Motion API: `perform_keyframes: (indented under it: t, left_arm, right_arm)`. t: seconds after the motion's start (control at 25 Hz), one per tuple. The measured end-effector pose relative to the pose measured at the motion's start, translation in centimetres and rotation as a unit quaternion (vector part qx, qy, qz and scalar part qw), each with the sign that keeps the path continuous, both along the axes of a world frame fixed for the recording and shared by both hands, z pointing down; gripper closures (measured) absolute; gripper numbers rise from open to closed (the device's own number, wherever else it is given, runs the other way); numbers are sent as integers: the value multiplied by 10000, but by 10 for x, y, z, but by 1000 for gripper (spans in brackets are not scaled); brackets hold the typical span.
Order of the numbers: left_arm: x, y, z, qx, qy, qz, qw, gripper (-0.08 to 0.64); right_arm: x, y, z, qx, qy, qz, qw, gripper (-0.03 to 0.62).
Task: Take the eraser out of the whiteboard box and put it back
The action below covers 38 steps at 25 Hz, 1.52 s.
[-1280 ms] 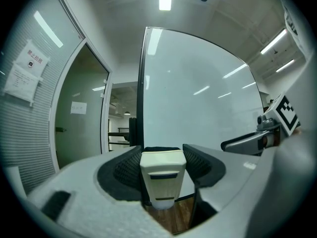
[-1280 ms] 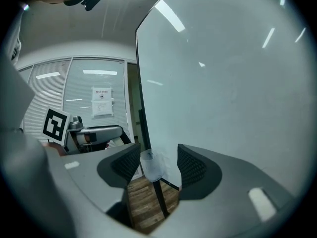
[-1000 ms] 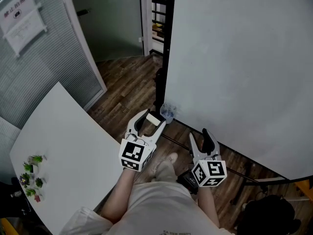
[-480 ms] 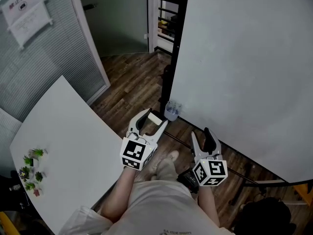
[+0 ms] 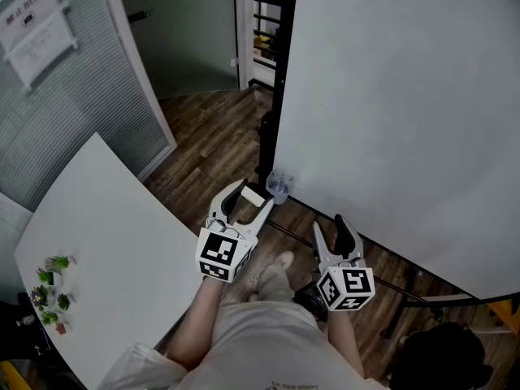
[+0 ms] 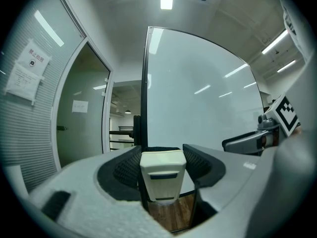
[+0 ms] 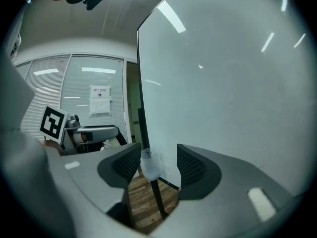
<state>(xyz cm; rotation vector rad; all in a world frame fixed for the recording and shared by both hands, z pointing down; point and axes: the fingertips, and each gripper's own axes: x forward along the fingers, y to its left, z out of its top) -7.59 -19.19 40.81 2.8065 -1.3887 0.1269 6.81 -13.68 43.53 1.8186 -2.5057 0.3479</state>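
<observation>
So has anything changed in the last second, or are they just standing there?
Nothing visibly moved; only the head view swayed slightly. The left gripper still clamps the eraser, the right gripper stays open and empty, and the clear box remains at the whiteboard's lower corner.

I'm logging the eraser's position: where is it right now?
The eraser is clamped between the left gripper's fingers, near the head view's centre, just short of the clear box at the whiteboard's lower corner.
</observation>
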Motion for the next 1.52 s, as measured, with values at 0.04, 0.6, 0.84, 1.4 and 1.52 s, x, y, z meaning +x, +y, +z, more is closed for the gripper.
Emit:
perform_keyframes:
  t: [0.04,0.6,0.84,1.4,1.52]
  left_arm:
    - [1,-2,-1,9,-1,5,10000,302]
    - [16,-37,-2,24,48,58,10000,302]
    - [23,-45,-3,31,99,98,9999,302]
    - [39,-52,-1,19,89,221,9997,302]
    - [44,-51,6,-54,64,256,9996,302]
  right_arm:
    - [1,-1,1,-9,-2,10,10000,360]
    - [10,-23,11,-121,-18,9,9999,360]
    - [12,-29,14,-164,-8,-17,9999,360]
    - [26,-32,18,-216,-33,82,9997,360]
    - [30,-31,19,-216,-50,106,9997,360]
